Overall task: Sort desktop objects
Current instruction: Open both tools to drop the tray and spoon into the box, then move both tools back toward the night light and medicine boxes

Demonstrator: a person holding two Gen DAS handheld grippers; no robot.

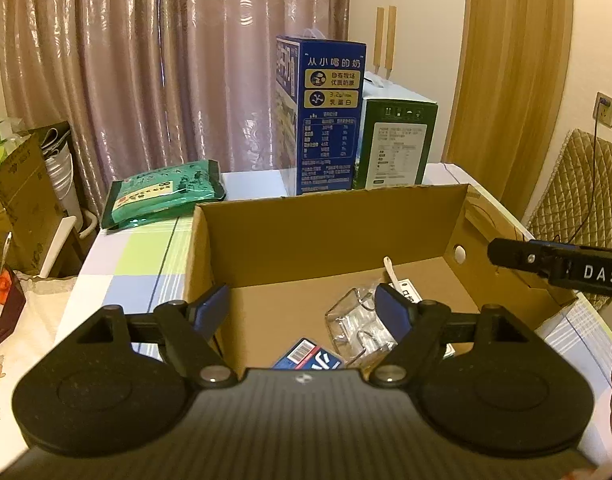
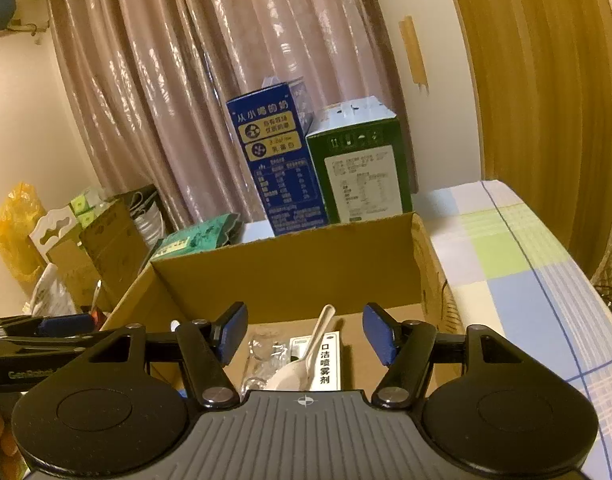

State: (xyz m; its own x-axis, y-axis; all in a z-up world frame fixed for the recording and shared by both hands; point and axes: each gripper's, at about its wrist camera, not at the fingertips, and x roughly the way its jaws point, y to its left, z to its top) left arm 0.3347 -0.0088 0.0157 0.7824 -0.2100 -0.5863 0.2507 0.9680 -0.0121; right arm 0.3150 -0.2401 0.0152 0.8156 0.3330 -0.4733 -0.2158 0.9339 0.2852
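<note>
Right gripper [image 2: 304,336]: jaws parted, nothing between the pads; it hangs over the open cardboard box [image 2: 290,272]. Left gripper [image 1: 306,312]: jaws wide apart, empty, above the same box.

Box contents, counted: one white plastic spoon [image 2: 306,360], lying across one white spray carton [image 2: 329,364]; one clear plastic packet [image 1: 357,324]; one blue packet [image 1: 306,356].

Behind the box, on the checked tablecloth [image 2: 517,256]: two upright cartons, one blue [image 1: 325,120], one green [image 1: 397,144], just beside each other. One green bag [image 1: 166,192] lies to the left.
</note>
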